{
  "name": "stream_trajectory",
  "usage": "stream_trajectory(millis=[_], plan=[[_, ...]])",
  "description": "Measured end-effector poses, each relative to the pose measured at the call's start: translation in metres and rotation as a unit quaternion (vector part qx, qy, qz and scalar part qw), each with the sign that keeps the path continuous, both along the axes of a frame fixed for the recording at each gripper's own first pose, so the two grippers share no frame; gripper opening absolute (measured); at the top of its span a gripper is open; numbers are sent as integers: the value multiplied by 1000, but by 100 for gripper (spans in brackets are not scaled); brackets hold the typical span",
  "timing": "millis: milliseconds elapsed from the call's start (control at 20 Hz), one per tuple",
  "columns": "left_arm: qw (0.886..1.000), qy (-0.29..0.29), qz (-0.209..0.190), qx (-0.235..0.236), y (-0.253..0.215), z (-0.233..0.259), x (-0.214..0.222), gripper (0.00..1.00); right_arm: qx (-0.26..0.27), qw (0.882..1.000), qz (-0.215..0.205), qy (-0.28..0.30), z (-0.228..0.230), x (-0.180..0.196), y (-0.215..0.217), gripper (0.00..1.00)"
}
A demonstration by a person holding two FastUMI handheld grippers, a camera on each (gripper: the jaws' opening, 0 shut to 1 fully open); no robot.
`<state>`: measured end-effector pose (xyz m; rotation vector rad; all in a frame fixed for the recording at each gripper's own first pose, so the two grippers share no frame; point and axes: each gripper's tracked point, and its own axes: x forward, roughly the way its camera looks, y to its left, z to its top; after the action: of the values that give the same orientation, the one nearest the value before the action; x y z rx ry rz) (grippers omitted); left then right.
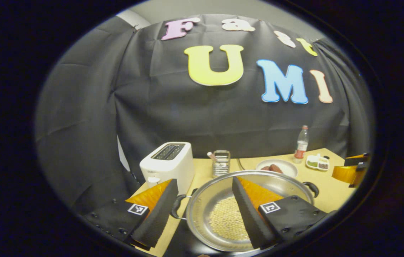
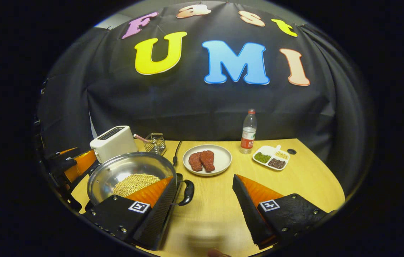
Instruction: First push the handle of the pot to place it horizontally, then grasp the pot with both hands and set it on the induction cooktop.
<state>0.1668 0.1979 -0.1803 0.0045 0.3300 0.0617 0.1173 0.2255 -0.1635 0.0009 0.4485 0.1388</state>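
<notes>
Beans are weighing down the shallow steel pot [image 1: 248, 207] sitting on the yellow wooden surface [image 2: 223, 210], so I am bracketing its black side handles [image 2: 188, 192] with left gripper [image 1: 202, 214] and right gripper [image 2: 205, 210], both spread wide and empty, expecting slippery, heavy, rigid metal.

Open claw [image 2: 203, 198] beside pot [image 2: 130, 175] (beans inside)

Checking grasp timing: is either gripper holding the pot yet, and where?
Nothing is held. The left gripper straddles the pot's handle, open; the right gripper is open around the other handle.
</notes>
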Motion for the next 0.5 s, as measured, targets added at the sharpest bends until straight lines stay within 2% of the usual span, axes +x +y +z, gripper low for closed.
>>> stream_trajectory(millis=[100, 150, 200, 250, 300, 350, 450, 500], plan=[[1000, -14, -9, 2, -33, 21, -14, 94, -3, 1000, 5, -22, 20, -14, -21, 96], [1000, -23, -12, 3, -49, 32, -22, 99, -2, 999, 8, -31, 28, -22, -31, 96], [999, -32, -16, 4, -66, 44, -33, 94, -1, 999, 12, -41, 36, -29, -41, 96], [999, -43, -18, 5, -81, 57, -43, 98, 0, 999, 15, -51, 44, -38, -52, 96], [998, -52, -19, 7, -97, 68, -56, 94, -1, 998, 19, -58, 50, -47, -64, 96], [998, -58, -20, 7, -112, 78, -69, 98, -3, 998, 23, -66, 56, -56, -76, 96], [997, -70, -25, 8, -145, 96, -96, 94, -2, 996, 25, -83, 69, -76, -102, 96], [997, -72, -28, 10, -160, 103, -108, 100, -1, 996, 25, -87, 72, -87, -115, 96]])
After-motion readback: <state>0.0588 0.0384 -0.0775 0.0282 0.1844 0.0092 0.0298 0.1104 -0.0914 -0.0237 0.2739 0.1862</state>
